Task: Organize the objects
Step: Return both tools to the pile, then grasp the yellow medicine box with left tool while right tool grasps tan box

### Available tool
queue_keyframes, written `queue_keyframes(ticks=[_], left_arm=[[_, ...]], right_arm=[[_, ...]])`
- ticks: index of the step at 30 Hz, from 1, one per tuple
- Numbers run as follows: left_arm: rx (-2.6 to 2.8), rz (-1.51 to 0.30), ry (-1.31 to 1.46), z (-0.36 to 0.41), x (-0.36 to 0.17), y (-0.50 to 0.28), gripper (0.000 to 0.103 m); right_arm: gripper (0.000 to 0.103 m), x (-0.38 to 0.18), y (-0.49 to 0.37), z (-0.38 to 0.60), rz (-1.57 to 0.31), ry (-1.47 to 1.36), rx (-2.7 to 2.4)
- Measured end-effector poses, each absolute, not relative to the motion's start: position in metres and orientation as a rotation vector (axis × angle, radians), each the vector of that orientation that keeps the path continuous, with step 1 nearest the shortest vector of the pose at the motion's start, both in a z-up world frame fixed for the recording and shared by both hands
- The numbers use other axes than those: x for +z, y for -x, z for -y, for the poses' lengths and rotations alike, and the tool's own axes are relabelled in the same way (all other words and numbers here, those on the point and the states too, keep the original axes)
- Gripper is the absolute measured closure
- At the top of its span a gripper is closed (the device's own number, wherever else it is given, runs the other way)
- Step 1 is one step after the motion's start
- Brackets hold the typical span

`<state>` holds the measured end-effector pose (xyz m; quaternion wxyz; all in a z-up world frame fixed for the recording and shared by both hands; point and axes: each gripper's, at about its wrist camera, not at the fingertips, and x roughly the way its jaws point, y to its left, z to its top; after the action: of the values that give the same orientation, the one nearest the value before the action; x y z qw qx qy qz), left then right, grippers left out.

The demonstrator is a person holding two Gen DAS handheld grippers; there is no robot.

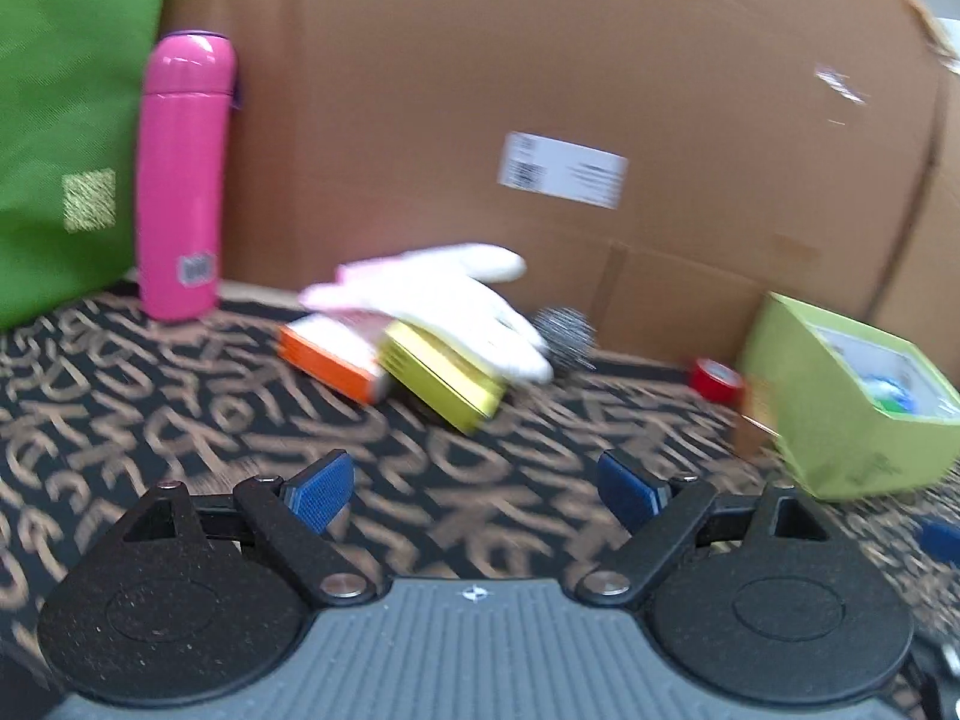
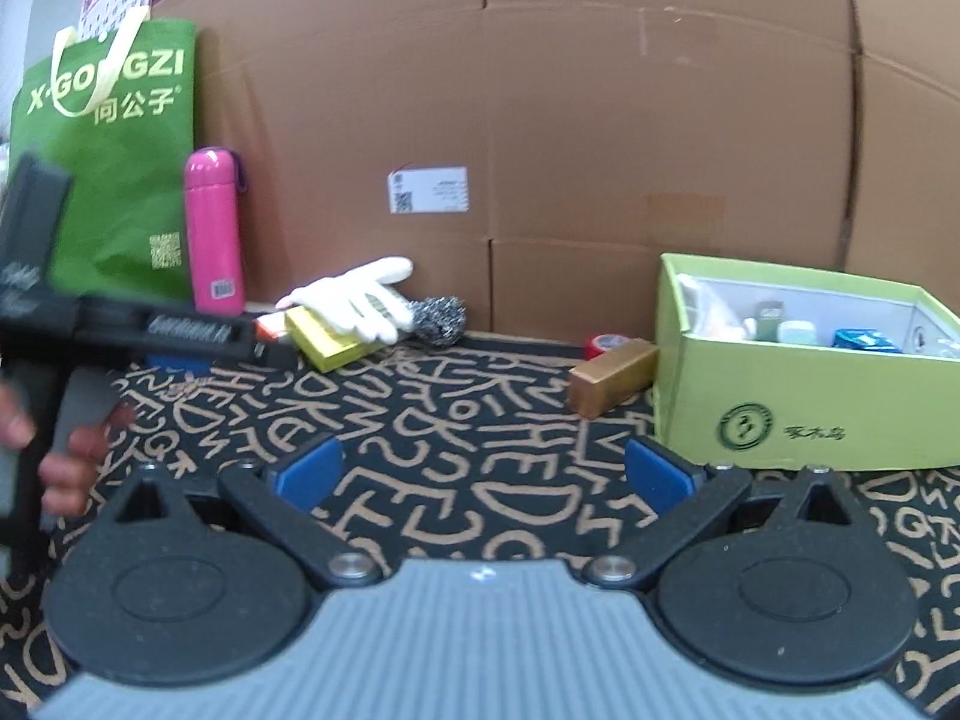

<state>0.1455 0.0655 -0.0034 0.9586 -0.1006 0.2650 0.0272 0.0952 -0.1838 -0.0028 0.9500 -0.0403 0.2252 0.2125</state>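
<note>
Your left tongs [image 1: 474, 489] stand wide open with nothing between the blue pads, hovering over a table covered by a black cloth [image 1: 198, 420] printed with tan letters. Your right tongs [image 2: 483, 474] are equally wide open and empty, over the same cloth. Ahead, against a wall of brown cardboard [image 1: 540, 90], lies a small heap of things: an orange box [image 1: 327, 360] touching a flat yellow box [image 1: 444, 384], with a white knitted glove [image 1: 438, 294] draped across both, its fingers spread. Just behind the glove's fingertips sits a grey steel-wool scourer [image 1: 567, 333]. A tall pink flask [image 1: 177, 180] stands upright to the left, beside a green tote bag [image 1: 60, 120] with pale lettering. To the right is an open lime-green box [image 2: 810, 402] already holding several small items, too blurred to name. Beside it a gold bar-shaped box [image 2: 612, 378] lies on the cloth, with a red tape roll [image 2: 606, 345] just behind. In the right view, your hand [image 2: 66, 456] grips the left tool's black handle.
</note>
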Motion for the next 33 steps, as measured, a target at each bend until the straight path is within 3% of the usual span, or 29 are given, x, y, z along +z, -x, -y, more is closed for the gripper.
queue_keyframes(ticks=[13,14,15,20,22,25,27,32,33], left_arm=[[0.049,-0.548,-0.098,-0.055,-0.021,-0.238,0.012],[0.037,-0.554,-0.101,-0.055,-0.022,-0.242,0.015],[0.018,-0.569,-0.102,-0.055,-0.023,-0.245,0.029],[0.008,-0.63,-0.044,-0.054,-0.013,-0.228,0.035],[0.008,-0.626,-0.01,-0.052,-0.006,-0.207,0.053],[-0.031,-0.619,0.075,-0.053,-0.002,-0.178,0.058],[-0.045,-0.62,0.081,-0.05,-0.007,-0.162,0.069],[-0.07,-0.628,0.108,-0.05,-0.024,-0.149,0.068],[-0.064,-0.621,0.107,-0.051,-0.027,-0.147,0.06]], right_arm=[[0.001,-0.015,-0.105,0.17,-0.527,0.065,0.433],[0.001,-0.015,-0.106,0.169,-0.531,0.062,0.433],[0.002,-0.016,-0.108,0.168,-0.535,0.06,0.432],[0.01,-0.017,-0.126,0.161,-0.545,0.048,0.429],[0.016,-0.019,-0.141,0.156,-0.554,0.042,0.395],[0.026,-0.023,-0.17,0.15,-0.572,0.003,0.328],[0.032,-0.026,-0.191,0.144,-0.581,-0.002,0.254],[0.034,-0.034,-0.231,0.128,-0.626,0.017,0.085],[0.034,-0.036,-0.236,0.123,-0.632,0.031,0.055]])
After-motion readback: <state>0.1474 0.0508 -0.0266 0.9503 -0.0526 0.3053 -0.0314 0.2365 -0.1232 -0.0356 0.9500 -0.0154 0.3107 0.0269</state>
